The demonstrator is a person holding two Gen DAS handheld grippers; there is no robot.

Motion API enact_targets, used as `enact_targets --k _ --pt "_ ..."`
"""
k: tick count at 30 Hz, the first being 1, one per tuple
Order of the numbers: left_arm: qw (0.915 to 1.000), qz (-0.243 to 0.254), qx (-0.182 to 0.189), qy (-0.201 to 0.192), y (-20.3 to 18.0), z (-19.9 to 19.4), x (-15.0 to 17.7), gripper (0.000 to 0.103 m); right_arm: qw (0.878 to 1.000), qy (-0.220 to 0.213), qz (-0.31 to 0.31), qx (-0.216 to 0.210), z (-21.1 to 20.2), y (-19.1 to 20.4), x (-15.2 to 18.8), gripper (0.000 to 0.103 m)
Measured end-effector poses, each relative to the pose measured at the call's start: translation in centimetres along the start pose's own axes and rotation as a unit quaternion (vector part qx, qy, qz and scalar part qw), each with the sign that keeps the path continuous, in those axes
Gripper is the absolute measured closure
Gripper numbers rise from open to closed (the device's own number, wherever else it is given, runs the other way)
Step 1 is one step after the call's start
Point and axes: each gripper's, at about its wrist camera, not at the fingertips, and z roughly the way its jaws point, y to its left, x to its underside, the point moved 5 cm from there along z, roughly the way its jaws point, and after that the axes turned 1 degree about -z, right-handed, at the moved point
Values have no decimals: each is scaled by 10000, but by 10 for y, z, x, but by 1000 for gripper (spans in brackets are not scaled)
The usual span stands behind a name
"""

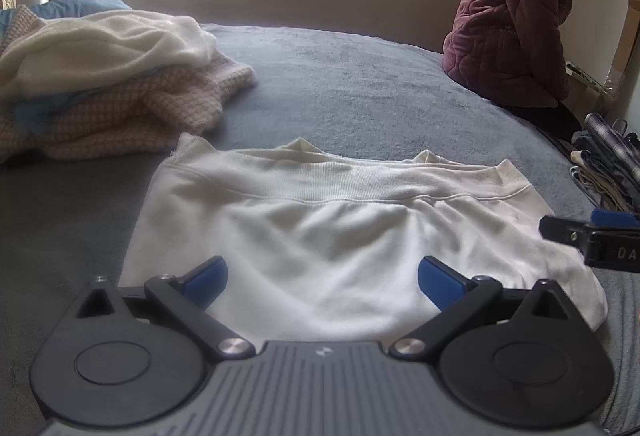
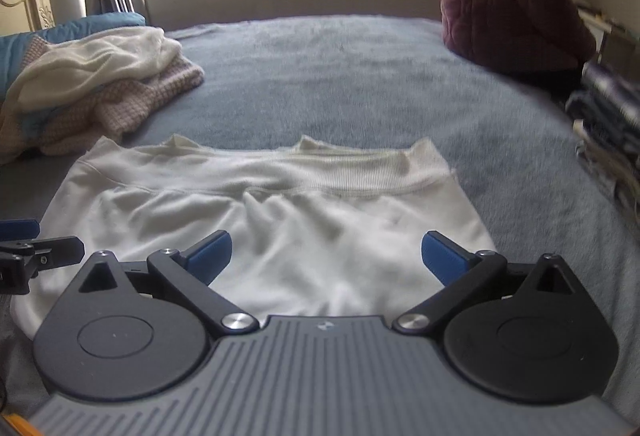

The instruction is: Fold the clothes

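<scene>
while both tools gape wide, the left tool (image 1: 322, 282) and right tool (image 2: 326, 258) hover over the white sweatshirt's (image 1: 340, 236) near edge, lying flat on the bed (image 1: 360, 83) toward 12 o'clock.

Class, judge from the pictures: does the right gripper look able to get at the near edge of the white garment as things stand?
Probably yes. The right gripper is open just above the white garment lying flat on the grey bedcover, and nothing lies between them.
</scene>
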Motion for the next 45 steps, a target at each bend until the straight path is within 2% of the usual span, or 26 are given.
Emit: enact_targets --k 7,19,24,26,31,33,37,41,45 --pt "10000 74 -27 -5 2 1 0 1 9980 -573 -216 134 -14 4 -9 1" --pt "9999 115 -27 -99 5 1 -2 1 9964 -732 -283 311 -17 8 -10 1" --pt "9999 115 -59 -90 5 1 -1 1 9955 -576 -633 407 -13 19 -5 1" --pt "9999 95 -78 -95 6 0 -2 1 9946 -636 -716 400 -15 22 -6 1" --pt "9996 137 -37 -237 12 -2 -6 1 9949 -754 -666 96 -20 23 -9 1" --pt "9992 208 -46 -327 14 -2 -8 0 9952 -719 -649 -112 -19 22 -6 1" --pt "9982 373 -192 -420 22 0 -12 0 9958 -493 -736 -226 -15 25 0 1" --pt "9983 584 -17 -43 27 11 -6 1 9960 -371 -734 -343 -15 30 1 1" --pt "9983 540 -209 70 32 18 5 1 9957 -289 -785 -401 -14 36 1 1"
